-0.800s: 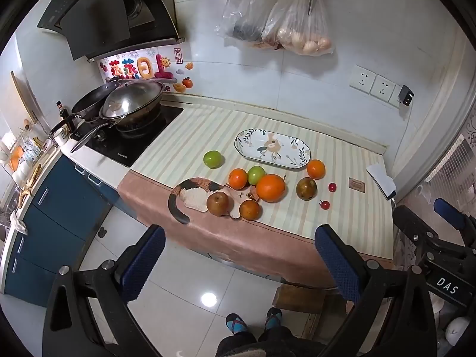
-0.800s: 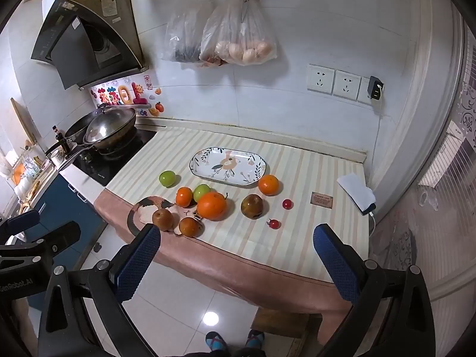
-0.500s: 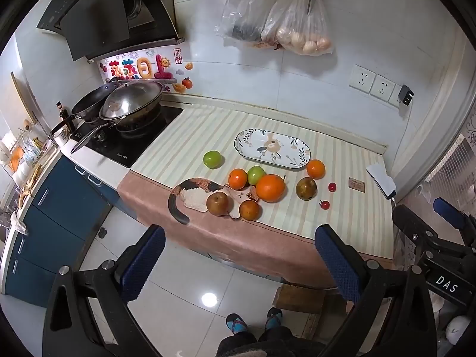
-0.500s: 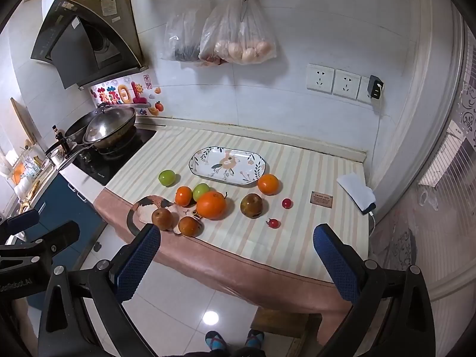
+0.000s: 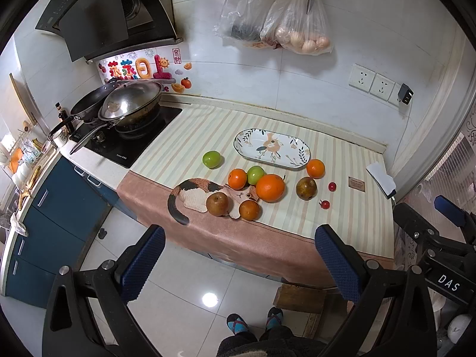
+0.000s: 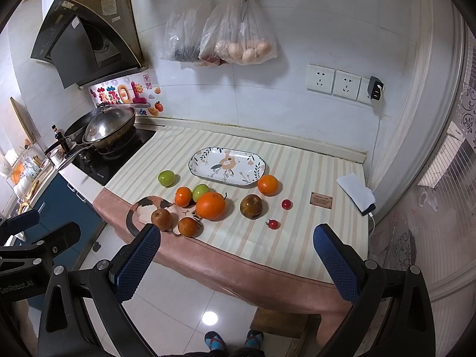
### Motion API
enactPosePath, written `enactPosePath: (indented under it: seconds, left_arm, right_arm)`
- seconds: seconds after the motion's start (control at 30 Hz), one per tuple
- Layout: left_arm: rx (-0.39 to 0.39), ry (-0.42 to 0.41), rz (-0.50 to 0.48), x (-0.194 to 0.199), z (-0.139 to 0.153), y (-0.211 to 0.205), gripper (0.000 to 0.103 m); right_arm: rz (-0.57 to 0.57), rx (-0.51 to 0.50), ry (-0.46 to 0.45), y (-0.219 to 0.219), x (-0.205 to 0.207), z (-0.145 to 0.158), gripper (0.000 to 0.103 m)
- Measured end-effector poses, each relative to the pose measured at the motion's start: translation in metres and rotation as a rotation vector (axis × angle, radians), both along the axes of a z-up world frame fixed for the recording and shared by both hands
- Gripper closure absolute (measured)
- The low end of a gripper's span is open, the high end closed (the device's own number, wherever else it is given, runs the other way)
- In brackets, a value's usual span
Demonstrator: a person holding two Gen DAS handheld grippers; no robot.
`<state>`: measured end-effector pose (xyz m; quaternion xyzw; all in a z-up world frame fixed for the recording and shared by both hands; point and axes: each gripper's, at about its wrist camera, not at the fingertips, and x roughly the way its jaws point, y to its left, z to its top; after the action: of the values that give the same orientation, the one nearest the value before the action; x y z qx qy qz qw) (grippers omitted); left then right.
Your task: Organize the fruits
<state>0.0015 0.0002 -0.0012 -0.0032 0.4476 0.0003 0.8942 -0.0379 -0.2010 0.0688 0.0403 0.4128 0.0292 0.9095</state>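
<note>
Stock at hand, counter ahead of and below both my grippers: my left gripper [image 5: 238, 263] stands at full spread with nothing between its blue pads, and my right gripper [image 6: 236, 263] likewise, wide and empty, both held back over the floor short of the counter edge; oval plate [image 6: 227, 166] lies bare beyond the fruit, farthest from me; large orange [image 6: 210, 205] sits dead ahead of my right gripper, touching or nearly touching a green fruit [image 6: 200, 192] and close beside a small orange [image 6: 183, 196]; a second green fruit [image 6: 166, 177] stands apart, ahead to the left; another orange [image 6: 267, 185] rests just short of the plate's right end; three brown fruits, one [image 6: 251, 206] ahead to the right of the big orange, two [image 6: 161, 218] [image 6: 189, 226] nearest me, resting on or against the cat-shaped mat [image 6: 145, 208] near the counter's front edge; two small red fruits [image 6: 286, 204] [image 6: 273, 223] lie ahead to the right. Hazards, as I judge them: round fruit rolls, so a jaw nudging the tight cluster could send a neighbour off the front edge, the two nearest brown ones first; the red ones are tiny and may slip or burst under the pads; a fruit set down hard could skid off the plate's shallow rim; my two grippers could collide over the middle
</note>
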Motion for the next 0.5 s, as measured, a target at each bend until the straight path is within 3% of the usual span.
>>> enactPosePath:
  seconds: [0.5]
  left_arm:
    - [-0.002, 0.002, -0.001, 0.0002, 0.0008, -0.0017, 0.000]
  right_arm:
    - [0.000, -0.001, 0.001, -0.0008, 0.0013, 0.0005, 0.000]
